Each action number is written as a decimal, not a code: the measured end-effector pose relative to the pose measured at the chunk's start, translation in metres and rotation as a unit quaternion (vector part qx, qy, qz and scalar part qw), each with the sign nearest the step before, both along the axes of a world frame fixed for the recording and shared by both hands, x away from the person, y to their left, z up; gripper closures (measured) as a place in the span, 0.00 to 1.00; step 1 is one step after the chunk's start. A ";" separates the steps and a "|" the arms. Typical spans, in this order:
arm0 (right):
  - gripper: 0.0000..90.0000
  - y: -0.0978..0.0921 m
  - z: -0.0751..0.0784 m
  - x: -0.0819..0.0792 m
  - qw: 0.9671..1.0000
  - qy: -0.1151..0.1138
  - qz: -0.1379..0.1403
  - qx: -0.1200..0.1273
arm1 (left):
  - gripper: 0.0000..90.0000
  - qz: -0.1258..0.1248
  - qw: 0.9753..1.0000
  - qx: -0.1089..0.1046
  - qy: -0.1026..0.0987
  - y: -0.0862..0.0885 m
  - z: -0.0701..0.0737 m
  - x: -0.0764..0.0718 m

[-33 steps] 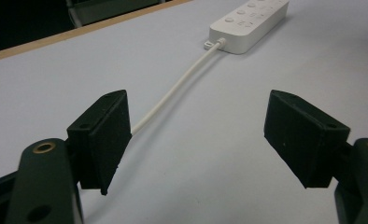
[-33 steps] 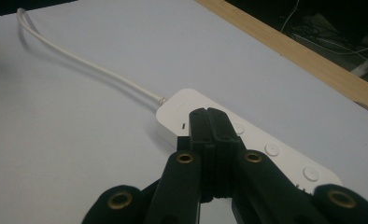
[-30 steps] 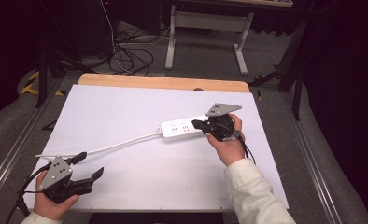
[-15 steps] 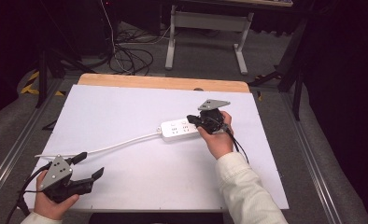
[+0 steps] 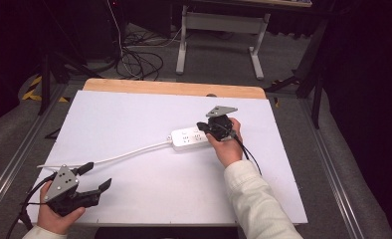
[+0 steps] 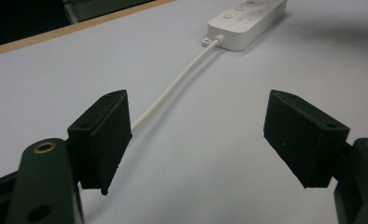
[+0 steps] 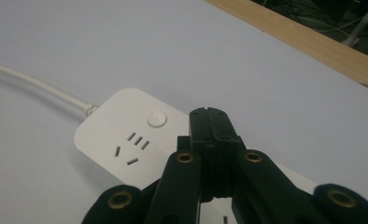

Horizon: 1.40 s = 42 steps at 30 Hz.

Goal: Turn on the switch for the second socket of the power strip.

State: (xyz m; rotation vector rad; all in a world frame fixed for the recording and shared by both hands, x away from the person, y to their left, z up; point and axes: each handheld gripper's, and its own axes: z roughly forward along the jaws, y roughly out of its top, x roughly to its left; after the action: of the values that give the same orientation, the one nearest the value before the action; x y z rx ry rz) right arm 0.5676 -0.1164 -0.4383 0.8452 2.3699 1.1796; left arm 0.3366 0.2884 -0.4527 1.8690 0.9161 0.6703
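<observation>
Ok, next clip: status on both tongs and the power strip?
Left tongs open, low by the cord. Right tongs shut, empty, over the power strip. Nothing in the way.

We lose far half of power strip point(image 7: 126, 140) behind right gripper point(image 7: 210, 122), jaws pressed together. Whether tips touch strip: cannot tell. Strip point(image 6: 247, 21) cropped by top edge in left gripper view. Cord point(image 5: 124, 157) end runs behind left gripper point(image 5: 94, 177), hidden. Socket markings too small from high view.
</observation>
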 end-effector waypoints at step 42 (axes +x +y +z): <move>1.00 0.011 -0.024 0.016 1.000 0.018 -0.005 -0.011 | 0.27 -0.001 1.000 0.002 0.000 -0.002 -0.001 0.001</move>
State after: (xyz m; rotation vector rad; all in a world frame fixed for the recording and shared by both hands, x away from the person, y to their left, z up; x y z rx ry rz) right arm 0.5832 -0.1058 -0.4621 0.8762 2.3996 1.1423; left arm 0.3375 0.2865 -0.4533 1.8733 0.9132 0.6698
